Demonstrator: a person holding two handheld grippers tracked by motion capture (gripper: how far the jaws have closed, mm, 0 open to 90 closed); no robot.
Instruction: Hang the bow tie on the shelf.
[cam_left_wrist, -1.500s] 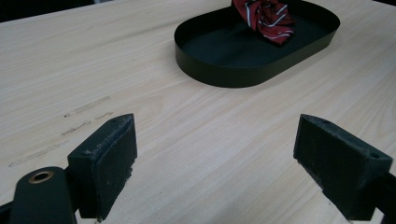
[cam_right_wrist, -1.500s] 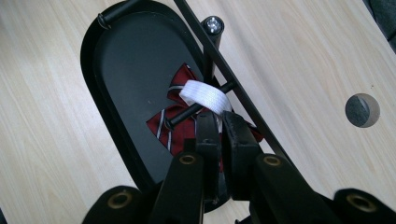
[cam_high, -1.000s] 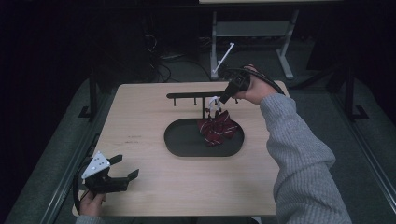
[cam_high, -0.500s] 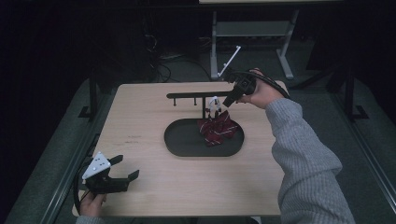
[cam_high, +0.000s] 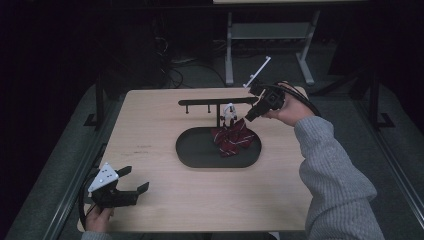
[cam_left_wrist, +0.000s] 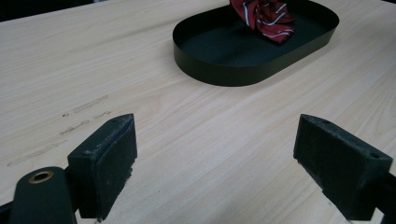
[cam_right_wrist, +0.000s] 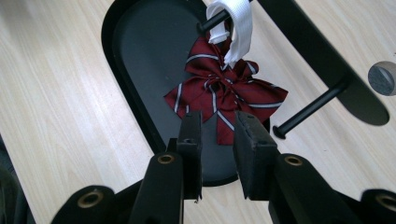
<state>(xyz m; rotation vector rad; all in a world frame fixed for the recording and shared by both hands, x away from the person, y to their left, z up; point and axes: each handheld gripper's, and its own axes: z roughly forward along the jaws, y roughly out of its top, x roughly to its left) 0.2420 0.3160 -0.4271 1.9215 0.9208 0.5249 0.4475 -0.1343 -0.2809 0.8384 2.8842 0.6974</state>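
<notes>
overhead, the right gripper (cam_high: 248, 116) hovers near the tabletop's far edge, just beside the red striped bow (cam_high: 233, 139), which hangs by a white strap (cam_high: 230, 110) from a peg of the black rack (cam_high: 216, 102) over the far right part of the oval tray (cam_high: 200, 159). the left gripper (cam_high: 132, 181) rests at the near left corner, released. from the left gripper view, its pads (cam_left_wrist: 108, 158) stand wide over bare wood. from the right gripper view, the jaws have just been opening, parted narrowly, nothing pressed between them, the bow (cam_right_wrist: 224, 95) just beyond.

Pale matt wood-grain tabletop (cam_left_wrist: 140, 56), smooth matt black tray (cam_left_wrist: 224, 70), woven red striped cloth bow (cam_right_wrist: 224, 100) on white ribbed band (cam_right_wrist: 233, 25), matt black rack (cam_high: 215, 102).
</notes>
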